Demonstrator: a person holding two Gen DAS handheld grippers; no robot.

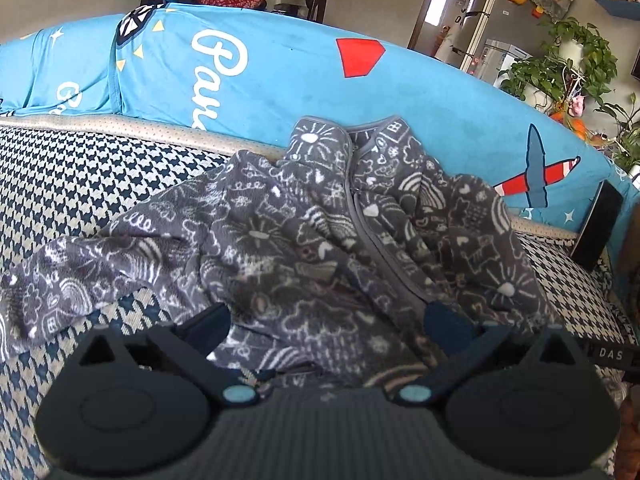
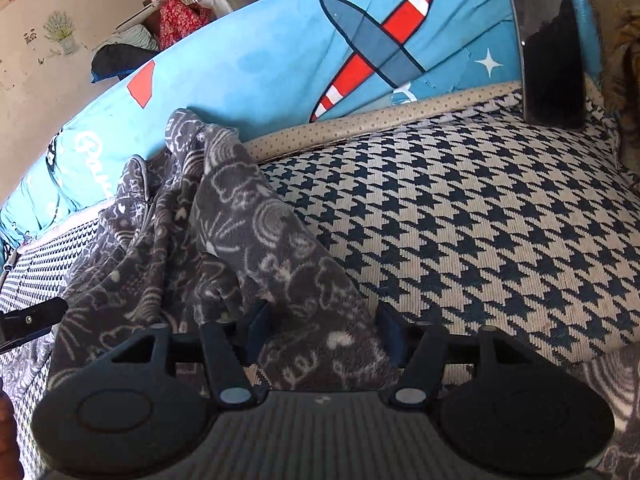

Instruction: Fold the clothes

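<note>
At the bottom of the left wrist view the left gripper (image 1: 326, 320) has its jaws spread wide over the near hem of a grey fleece jacket (image 1: 304, 232); the dark pads sit apart at either side of the cloth and do not press it. The jacket lies crumpled across the middle of that frame on a houndstooth cushion (image 1: 80, 184), its zip running up the centre to the collar, one sleeve trailing out to the lower left. In the right wrist view the right gripper (image 2: 322, 334) stands low in the frame with its jaws partly open, a fold of the jacket (image 2: 224, 248) lying between the two pads; the cloth seems to touch them, though whether it is truly pinched I cannot tell. There the jacket fills the left half of the frame, while bare cushion (image 2: 480, 216) takes the right half. At the left edge of that view a dark tip of the other tool (image 2: 32, 320) pokes in. Behind the jacket a blue blanket (image 1: 280, 80) printed with a red-and-white plane covers the sofa back. A black phone (image 2: 552, 52) leans upright against it at upper right. Farthest off, potted plants (image 1: 560, 60) stand at the right of the left view.
</note>
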